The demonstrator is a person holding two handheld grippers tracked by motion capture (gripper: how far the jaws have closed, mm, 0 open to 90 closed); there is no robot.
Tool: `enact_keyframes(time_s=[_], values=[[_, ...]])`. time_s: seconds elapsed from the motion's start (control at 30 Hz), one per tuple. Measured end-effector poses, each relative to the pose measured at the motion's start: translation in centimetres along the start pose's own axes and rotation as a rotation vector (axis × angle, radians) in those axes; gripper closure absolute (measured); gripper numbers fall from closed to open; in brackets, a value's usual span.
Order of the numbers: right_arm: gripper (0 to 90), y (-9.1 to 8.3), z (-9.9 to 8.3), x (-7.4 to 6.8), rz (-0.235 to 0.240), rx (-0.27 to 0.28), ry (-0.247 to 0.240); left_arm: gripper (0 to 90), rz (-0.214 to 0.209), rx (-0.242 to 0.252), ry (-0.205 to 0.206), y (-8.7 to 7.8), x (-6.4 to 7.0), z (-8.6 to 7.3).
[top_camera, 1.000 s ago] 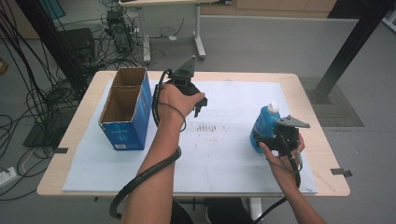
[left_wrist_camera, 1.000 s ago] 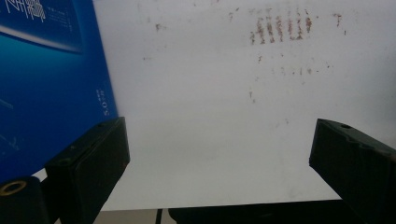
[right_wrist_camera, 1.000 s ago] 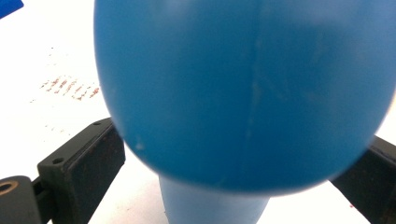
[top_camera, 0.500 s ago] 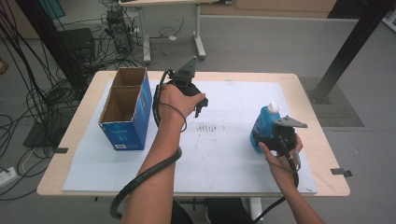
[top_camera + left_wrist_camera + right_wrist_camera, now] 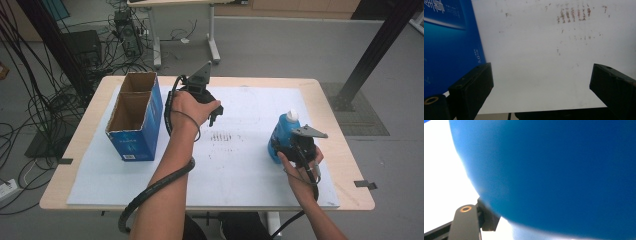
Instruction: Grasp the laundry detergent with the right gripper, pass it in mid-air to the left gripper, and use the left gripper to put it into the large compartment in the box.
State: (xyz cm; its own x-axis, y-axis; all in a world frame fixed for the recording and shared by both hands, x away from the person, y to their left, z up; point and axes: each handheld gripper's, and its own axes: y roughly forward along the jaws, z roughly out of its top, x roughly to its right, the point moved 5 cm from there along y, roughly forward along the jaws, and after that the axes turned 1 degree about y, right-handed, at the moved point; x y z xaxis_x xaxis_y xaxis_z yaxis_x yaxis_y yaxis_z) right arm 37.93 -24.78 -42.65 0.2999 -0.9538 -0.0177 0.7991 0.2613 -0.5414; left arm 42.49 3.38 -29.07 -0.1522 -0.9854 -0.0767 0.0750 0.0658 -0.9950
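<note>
Right tool on the blue bottle
At right of frame our right tool (image 5: pixel 289 145) clamps the blue bottle (image 5: pixel 283 131); our left tool (image 5: pixel 214 114), centre, gapes wide, empty, beside the blue carton (image 5: pixel 134 142).

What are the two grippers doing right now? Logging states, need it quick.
Left gripper: open, jaws wide apart above the white sheet, holding nothing.
Right gripper: against the blue bottle; its grip cannot be told.
</note>
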Motion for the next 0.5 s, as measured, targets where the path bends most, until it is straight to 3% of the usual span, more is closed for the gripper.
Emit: enact_keyframes(time_s=[0.2, 0.5], values=[[39.8, 0.03, 0.06, -0.06, -0.007, 0.009, -0.021, 5.5, 0.002, 0.001, -0.001, -0.09, -0.10, 0.03], [41.0, 0.02, 0.02, -0.08, -0.007, 0.016, -0.022, 5.5, 0.001, 0.004, -0.006, -0.13, -0.14, 0.04]])
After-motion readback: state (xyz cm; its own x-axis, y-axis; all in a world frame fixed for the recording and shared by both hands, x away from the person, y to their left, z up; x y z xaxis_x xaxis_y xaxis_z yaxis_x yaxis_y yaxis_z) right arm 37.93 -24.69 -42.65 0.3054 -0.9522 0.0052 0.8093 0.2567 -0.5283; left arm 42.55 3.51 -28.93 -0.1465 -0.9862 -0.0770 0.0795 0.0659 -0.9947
